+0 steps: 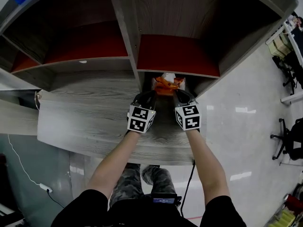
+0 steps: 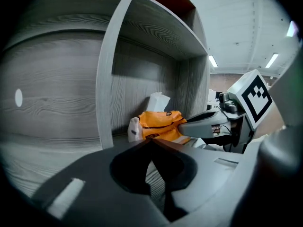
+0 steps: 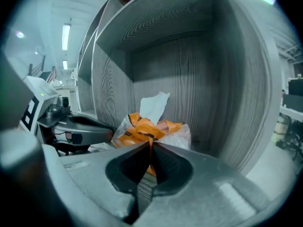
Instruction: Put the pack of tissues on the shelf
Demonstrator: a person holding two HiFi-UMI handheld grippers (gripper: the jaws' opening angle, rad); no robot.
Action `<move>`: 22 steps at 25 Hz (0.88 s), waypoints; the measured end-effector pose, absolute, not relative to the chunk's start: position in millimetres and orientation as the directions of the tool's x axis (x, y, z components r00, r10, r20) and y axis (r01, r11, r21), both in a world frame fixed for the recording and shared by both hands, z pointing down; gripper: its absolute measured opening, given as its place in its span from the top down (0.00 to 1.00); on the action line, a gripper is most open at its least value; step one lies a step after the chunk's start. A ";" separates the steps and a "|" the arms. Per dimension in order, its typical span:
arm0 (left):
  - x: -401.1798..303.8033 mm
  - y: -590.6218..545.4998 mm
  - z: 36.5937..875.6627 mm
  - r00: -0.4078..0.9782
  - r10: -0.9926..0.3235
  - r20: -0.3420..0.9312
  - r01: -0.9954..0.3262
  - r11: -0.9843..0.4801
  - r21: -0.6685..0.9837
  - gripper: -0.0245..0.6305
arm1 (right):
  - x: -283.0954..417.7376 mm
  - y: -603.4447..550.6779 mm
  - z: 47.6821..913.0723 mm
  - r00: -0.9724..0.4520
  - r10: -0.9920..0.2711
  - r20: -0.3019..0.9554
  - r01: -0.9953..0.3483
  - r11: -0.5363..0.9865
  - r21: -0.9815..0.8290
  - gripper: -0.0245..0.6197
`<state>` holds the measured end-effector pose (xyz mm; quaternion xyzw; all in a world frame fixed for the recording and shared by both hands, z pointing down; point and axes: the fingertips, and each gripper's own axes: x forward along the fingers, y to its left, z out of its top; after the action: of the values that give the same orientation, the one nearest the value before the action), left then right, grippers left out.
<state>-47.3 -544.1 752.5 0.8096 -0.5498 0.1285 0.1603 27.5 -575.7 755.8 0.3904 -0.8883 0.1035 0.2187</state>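
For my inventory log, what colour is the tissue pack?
Pack: orange and white; right gripper view.

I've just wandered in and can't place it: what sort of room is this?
Probably an office or lab workroom: a grey wood-grain shelf unit, a black office chair on a glossy pale floor, and long ceiling strip lights.

Jaws of right gripper (image 3: 150,144) together, tips meeting right at near edge of pack of tissues (image 3: 158,126); a sliver of orange at the tips, pinched or only touching cannot be told. Pack orange with clear wrap, lying on floor of a grey wood-grain shelf (image 3: 203,74) compartment, close to back wall. White tissue (image 3: 154,105) sticking up from its top. Left gripper (image 3: 108,130) reaching in from left, tip at pack's left side; marker cube (image 3: 32,110) behind. Ceiling light strips (image 3: 65,36) upper left.
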 end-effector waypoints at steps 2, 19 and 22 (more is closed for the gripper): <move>-46.0 -543.4 752.7 0.370 -0.844 0.387 -0.928 -0.354 0.116 0.96 | 27.7 -578.3 758.7 -0.590 -0.650 0.478 -0.744 0.668 -0.010 0.95; -54.1 -531.5 726.3 0.419 -0.839 0.348 -0.907 -0.369 0.203 0.96 | 28.1 -588.3 761.1 -0.569 -0.621 0.539 -0.756 0.653 -0.045 0.79; -60.0 -528.1 715.9 0.423 -0.840 0.340 -0.905 -0.370 0.212 0.96 | 29.5 -585.7 756.4 -0.565 -0.622 0.543 -0.761 0.647 -0.049 0.75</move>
<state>-60.0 -528.1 715.9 0.8231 -0.5298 0.0877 0.1850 29.5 -585.7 756.4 0.3957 -0.8732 0.1404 0.2473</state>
